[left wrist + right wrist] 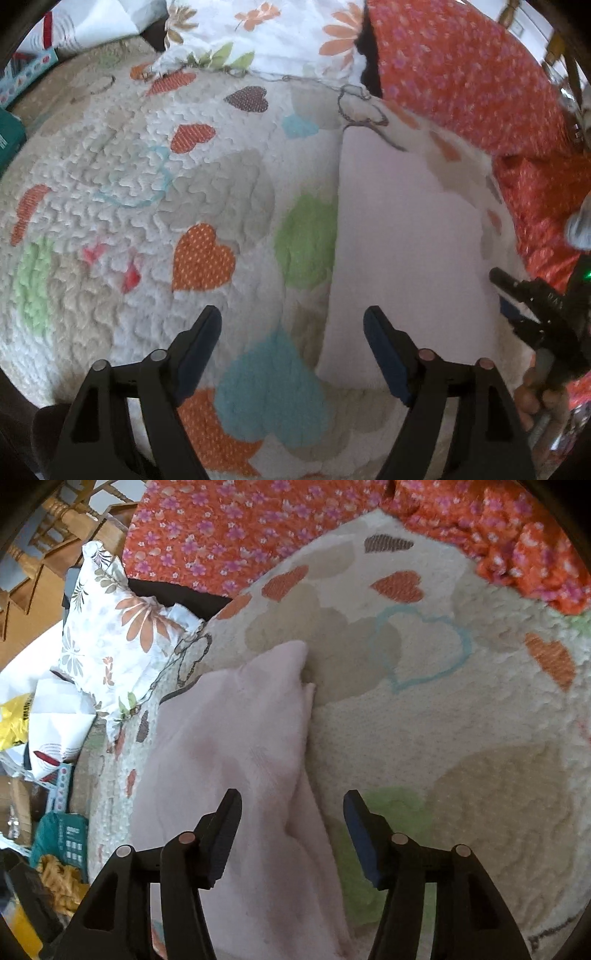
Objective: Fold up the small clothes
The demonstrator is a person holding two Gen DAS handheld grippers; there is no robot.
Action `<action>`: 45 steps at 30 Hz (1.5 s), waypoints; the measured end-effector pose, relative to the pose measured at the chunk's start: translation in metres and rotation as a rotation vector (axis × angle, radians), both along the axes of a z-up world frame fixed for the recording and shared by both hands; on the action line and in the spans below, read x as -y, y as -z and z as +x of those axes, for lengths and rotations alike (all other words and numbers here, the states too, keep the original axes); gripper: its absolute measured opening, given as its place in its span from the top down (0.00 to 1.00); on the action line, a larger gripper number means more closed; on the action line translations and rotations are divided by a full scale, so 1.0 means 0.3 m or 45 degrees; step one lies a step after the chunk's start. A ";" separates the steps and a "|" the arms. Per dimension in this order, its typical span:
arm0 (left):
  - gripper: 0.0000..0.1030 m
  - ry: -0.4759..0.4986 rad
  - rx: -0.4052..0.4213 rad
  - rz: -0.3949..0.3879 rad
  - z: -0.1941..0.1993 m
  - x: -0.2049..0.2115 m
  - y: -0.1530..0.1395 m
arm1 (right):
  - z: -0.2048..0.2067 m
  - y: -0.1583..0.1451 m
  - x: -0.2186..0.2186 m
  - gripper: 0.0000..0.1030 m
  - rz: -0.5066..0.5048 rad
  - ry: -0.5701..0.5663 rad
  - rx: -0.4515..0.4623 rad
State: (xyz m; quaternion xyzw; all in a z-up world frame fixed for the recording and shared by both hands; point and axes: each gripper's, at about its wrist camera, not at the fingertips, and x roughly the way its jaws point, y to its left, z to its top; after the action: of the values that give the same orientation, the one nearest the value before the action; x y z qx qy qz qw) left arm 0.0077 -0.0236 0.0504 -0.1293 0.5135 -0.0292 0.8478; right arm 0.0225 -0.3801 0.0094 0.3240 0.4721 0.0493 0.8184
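Lying flat on the quilt (221, 155), the pink cloth (236, 746) is ready for folding, both grippers, left (292, 325) and right (292, 808), held wide and empty near its edge.

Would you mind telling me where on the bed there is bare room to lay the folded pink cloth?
The heart quilt lies bare to the left of the pink cloth, from the flowered pillow forward to the open left gripper. It is crowded behind and to the right, where the orange blanket bunches beside the right gripper.

Pale pink garment (240, 760) folded on quilt (461, 738)
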 end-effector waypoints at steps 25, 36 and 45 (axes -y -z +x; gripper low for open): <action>0.37 0.117 -0.018 0.025 0.354 0.152 0.040 | 0.330 -0.033 -0.121 0.65 -0.040 -0.151 0.122; 0.23 -0.004 0.274 0.187 -0.001 -0.003 -0.181 | 0.192 -0.190 -0.244 0.65 -0.230 -0.194 0.327; 0.00 -0.340 0.661 0.349 -0.268 -0.170 -0.428 | 0.036 -0.045 -0.551 0.62 -0.297 -0.473 0.161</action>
State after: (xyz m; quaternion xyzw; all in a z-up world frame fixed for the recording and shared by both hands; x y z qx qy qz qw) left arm -0.0728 0.0275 0.1787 -0.0683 0.2578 0.1196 0.9563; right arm 0.0334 -0.2148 0.0229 0.1309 0.4740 0.1643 0.8551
